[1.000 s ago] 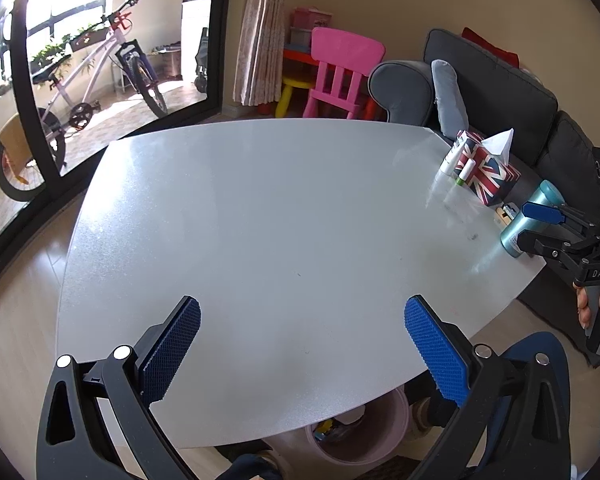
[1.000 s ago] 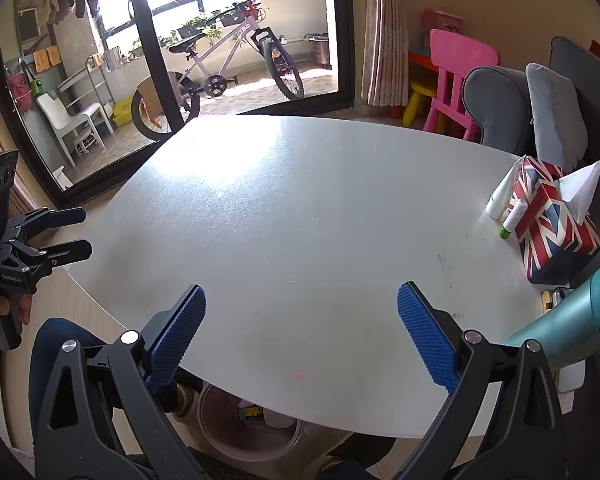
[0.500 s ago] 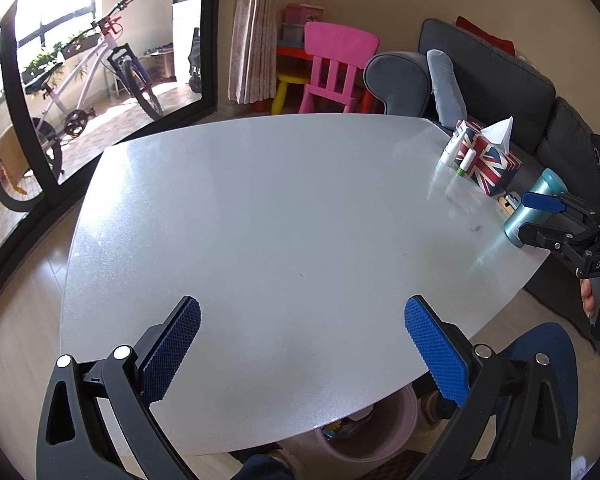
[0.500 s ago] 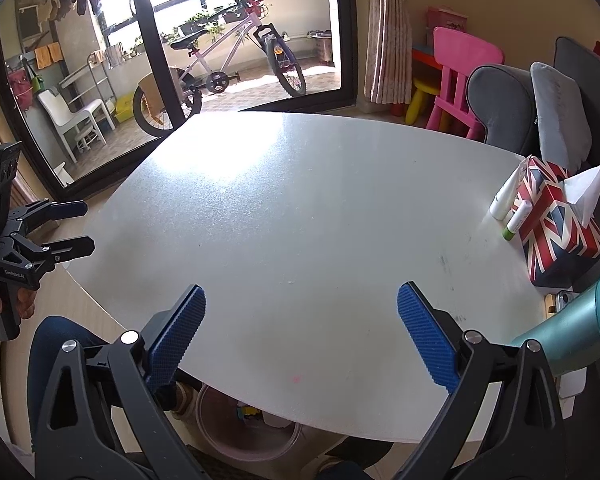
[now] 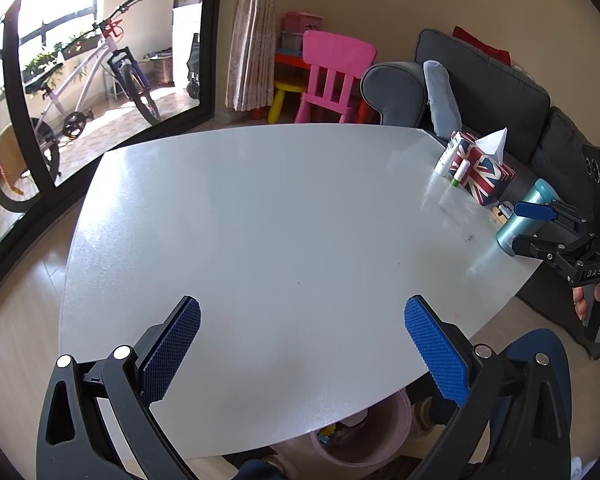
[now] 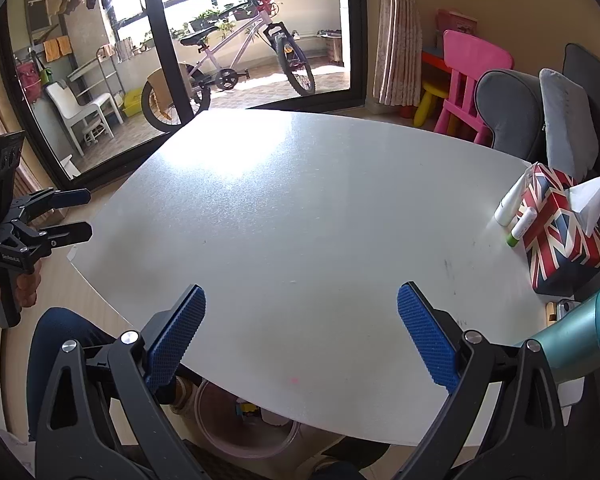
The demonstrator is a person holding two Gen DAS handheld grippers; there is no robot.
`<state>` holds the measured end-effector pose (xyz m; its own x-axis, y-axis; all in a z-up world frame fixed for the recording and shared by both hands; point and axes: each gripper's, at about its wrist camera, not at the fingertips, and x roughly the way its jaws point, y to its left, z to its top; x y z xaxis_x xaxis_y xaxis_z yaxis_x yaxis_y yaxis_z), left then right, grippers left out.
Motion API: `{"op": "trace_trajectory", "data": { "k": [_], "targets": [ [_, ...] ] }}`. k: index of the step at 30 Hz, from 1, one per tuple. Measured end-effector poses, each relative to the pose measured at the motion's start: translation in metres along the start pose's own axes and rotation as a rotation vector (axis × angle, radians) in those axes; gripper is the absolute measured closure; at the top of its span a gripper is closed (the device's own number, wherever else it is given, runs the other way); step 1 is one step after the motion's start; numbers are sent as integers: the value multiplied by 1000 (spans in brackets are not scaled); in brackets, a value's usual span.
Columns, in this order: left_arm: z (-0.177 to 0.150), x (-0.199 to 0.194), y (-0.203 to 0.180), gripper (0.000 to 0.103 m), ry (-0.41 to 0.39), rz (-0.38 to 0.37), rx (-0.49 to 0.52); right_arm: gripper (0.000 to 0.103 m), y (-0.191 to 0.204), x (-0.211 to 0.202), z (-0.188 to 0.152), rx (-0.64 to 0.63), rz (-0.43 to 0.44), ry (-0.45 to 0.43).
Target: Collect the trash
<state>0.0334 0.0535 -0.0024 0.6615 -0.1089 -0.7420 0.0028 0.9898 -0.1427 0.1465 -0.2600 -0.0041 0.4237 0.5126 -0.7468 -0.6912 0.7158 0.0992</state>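
Left wrist: frosted white table (image 5: pixel 260 220), knurled blue claw (image 5: pixel 300 344).

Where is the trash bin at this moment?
The pink trash bin sits on the floor under the near edge of the white table, low in both wrist views, beside the person's feet.

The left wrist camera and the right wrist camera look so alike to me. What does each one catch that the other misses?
Only the left wrist view shows the right gripper in a hand, and the dark sofa's back.

Only the right wrist view shows the left gripper and a white chair beyond the glass.

Both show the white table, flag-patterned tissue box, teal bottle, pink chair, bicycle and the bin underneath. Both jaws are open.
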Motion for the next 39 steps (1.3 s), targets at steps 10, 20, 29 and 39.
{"op": "trace_trajectory", "data": {
  "k": [10, 20, 29, 39],
  "targets": [
    [-1, -1, 3, 5, -2, -3, -2, 8, 0, -1, -1, -3, 7, 2],
    [0, -2, 1, 5, -3, -5, 5, 8, -1, -1, -2, -6, 14, 1],
    [0, -2, 0, 5, -3, -13, 11, 8, 0, 0, -3, -11, 20, 3],
    [0, -1, -2, 5, -1, -13, 14, 8, -1, 1, -3, -10, 20, 3]
  ]
}}
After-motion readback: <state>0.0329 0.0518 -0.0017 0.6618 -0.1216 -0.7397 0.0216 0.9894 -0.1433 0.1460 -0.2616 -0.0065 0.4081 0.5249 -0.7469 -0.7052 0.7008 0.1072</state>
